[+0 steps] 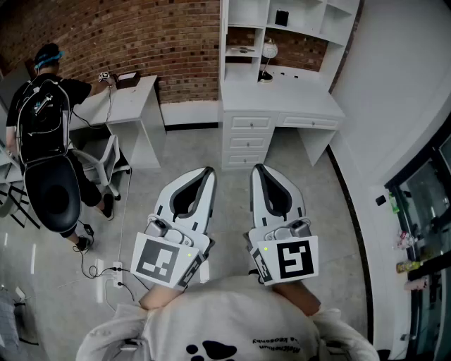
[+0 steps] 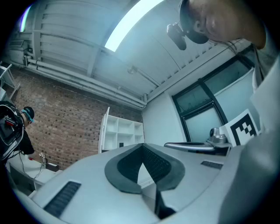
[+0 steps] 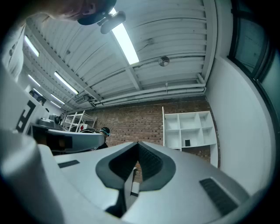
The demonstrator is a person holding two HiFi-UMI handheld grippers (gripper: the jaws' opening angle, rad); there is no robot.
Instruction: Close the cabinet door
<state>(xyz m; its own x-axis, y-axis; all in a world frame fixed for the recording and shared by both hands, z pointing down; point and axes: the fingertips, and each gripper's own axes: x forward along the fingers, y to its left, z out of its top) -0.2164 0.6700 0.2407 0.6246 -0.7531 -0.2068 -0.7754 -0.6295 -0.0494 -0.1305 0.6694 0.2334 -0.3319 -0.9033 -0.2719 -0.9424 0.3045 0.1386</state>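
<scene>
Trainee: Cabinet door (image 1: 224, 39) first. Where does it sit in the head view?

Operator: At twelve o'clock from the left hand-held gripper (image 1: 208, 170), as a thin white panel on the left edge of the shelf unit (image 1: 246, 10) over the desk (image 1: 282, 99). It seems to stand out from the shelves, so I judge it open. From the right hand-held gripper (image 1: 258, 168) it lies nearer eleven o'clock. Bare floor (image 1: 232, 151) separates both from the desk, so they're well apart.

Trainee: Why are both tucked against the chest?

Operator: My guess is that it's a carrying pose for the walk over. Nothing is gripped, and both pairs of jaws have their tips together.

Trainee: What about the left gripper view?

Operator: The left hand-held gripper (image 2: 142, 145) has its pads meeting at the tip with nothing between them. The door (image 2: 105, 129) shows at about ten o'clock from that tip, swung away from the open compartments, far off against the brick wall (image 2: 65, 118).

Trainee: And the right gripper view?

Operator: The right hand-held gripper (image 3: 138, 141) is the same, with jaws together and empty. The door (image 3: 163, 127) is edge-on here, a thin white line at two o'clock from the tip along the shelves' left side. Closed jaws suit a push, I'd say, since a blunt tip against the panel is enough.
</scene>
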